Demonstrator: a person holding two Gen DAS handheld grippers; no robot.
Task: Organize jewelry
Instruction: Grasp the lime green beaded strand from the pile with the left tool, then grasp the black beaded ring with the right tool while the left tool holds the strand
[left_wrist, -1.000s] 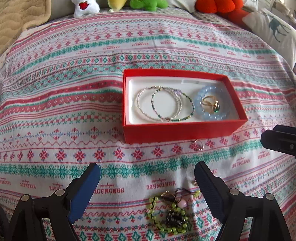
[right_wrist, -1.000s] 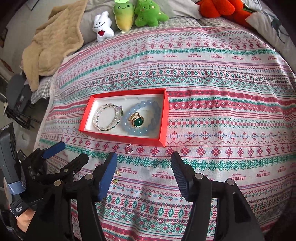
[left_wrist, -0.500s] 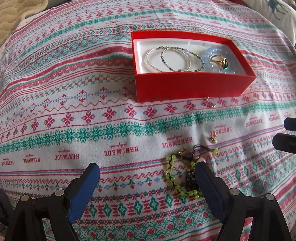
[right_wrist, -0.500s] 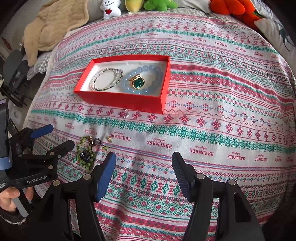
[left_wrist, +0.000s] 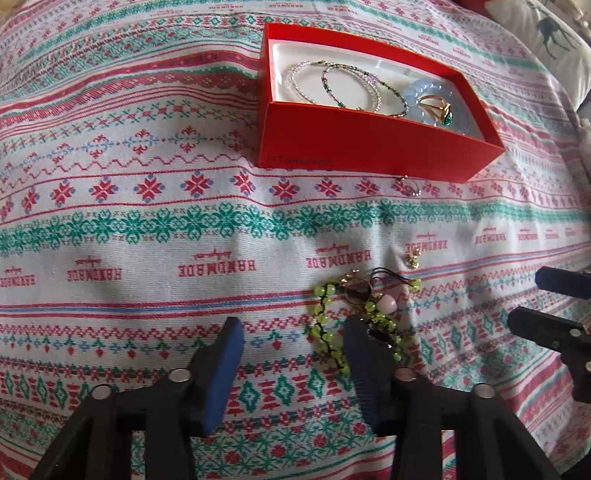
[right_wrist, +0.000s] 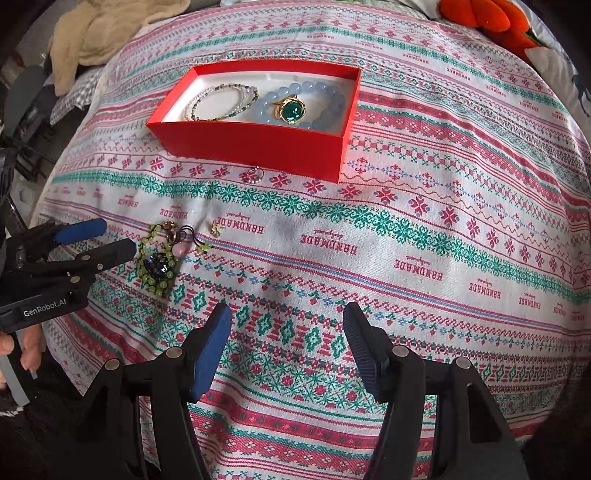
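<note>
A: The patterned bedspread (right_wrist: 424, 229) fills both views, with a beige blanket (right_wrist: 107, 26) bunched at its far edge, cut off by the frame.

B: And the red box (right_wrist: 255, 140)?

A: It holds thin beaded bracelets (right_wrist: 221, 101), a pale blue bead bracelet (right_wrist: 325, 103) and a gold ring with a green stone (right_wrist: 291, 110). From the left wrist view its near wall hides part of them.

B: Nearer than the box?

A: A small ring (left_wrist: 410, 186) just beside the front wall, a tiny gold piece (left_wrist: 413, 258) (too small to identify), then the green bead bracelet (left_wrist: 325, 317) tangled with a dark charm.

B: The grippers?

A: The left hand-held gripper (left_wrist: 291, 343) is released, its right finger covering part of that tangle. The right hand-held gripper (right_wrist: 286, 328) is released too, over bare cloth.
</note>
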